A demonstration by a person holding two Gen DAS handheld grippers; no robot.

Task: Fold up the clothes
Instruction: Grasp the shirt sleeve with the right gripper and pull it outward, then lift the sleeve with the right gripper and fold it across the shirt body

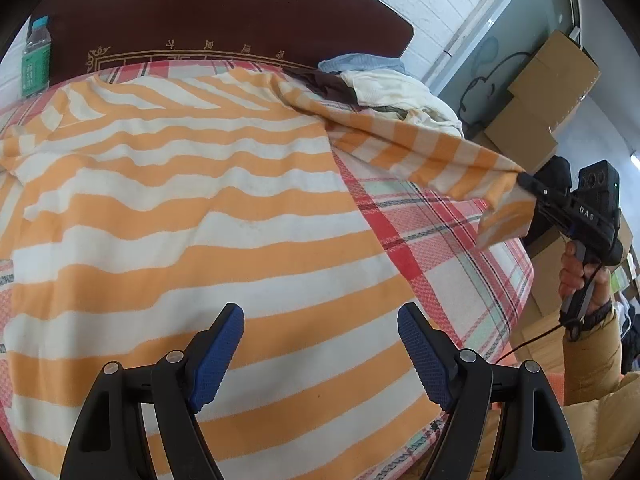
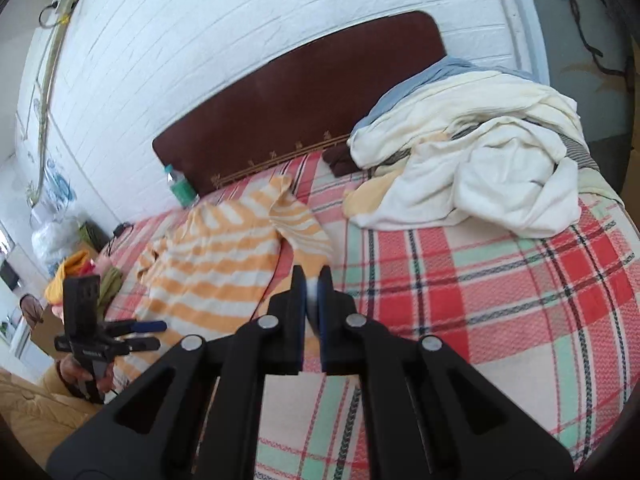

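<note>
An orange-and-white striped shirt [image 1: 192, 208] lies spread flat on the plaid bed sheet [image 1: 448, 264]. My left gripper [image 1: 320, 320] is open and empty, hovering over the shirt's lower part. My right gripper [image 1: 524, 180] is shut on the end of the shirt's sleeve [image 1: 440, 152] and holds it lifted out to the right, off the bed. In the right wrist view the shirt [image 2: 216, 256] lies at the left and the sleeve [image 2: 304, 228] runs into my shut right gripper [image 2: 312, 276]. The left gripper [image 2: 148, 334] shows there, open, at the shirt's near edge.
A pile of loose clothes [image 2: 480, 160], cream, blue and brown, sits at the head of the bed on the right. A dark wooden headboard [image 1: 224, 8] stands behind. A water bottle [image 1: 36, 60] stands at its left end. Cardboard boxes [image 1: 548, 92] are stacked beside the bed.
</note>
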